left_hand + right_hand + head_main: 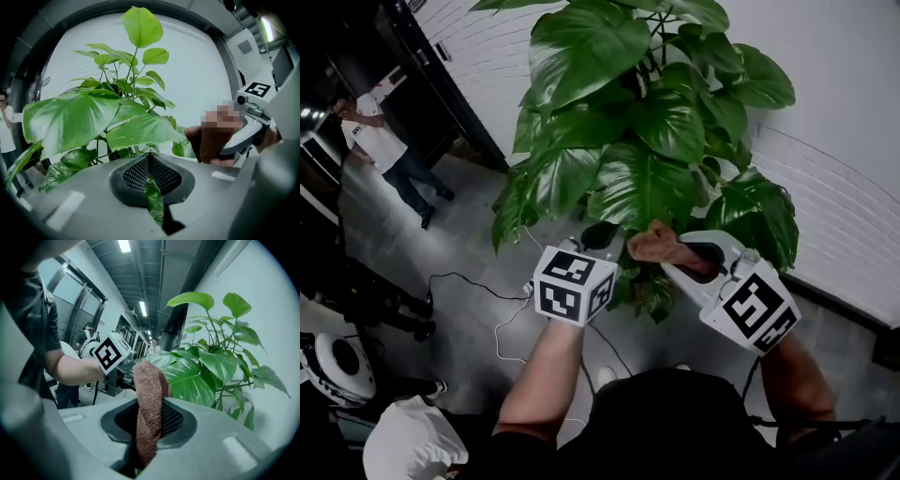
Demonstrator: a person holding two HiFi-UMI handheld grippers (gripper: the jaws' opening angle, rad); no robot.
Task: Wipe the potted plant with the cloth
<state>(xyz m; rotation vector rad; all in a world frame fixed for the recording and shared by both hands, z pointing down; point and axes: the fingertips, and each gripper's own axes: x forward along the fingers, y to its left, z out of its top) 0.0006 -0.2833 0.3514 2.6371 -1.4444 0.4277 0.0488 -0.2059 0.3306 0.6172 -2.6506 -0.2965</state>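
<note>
Left gripper view is showing the left gripper (pixel 150 183) being pressed together on a narrow strip of leaf (pixel 154 206). It is probably a low leaf of the plant (pixel 93 117), though its stem is not being shown. Just to the right, the cloth (pixel 150 394) is being pinched upright in the closed right gripper (pixel 149 430), near the lower foliage but not yet being laid on it. The held leaf is judged to be at risk: if it is being pulled while being rubbed, it could be torn or snapped off. Only a fold of the cloth is being gripped, so it could be dragged loose by a firm stroke.
</note>
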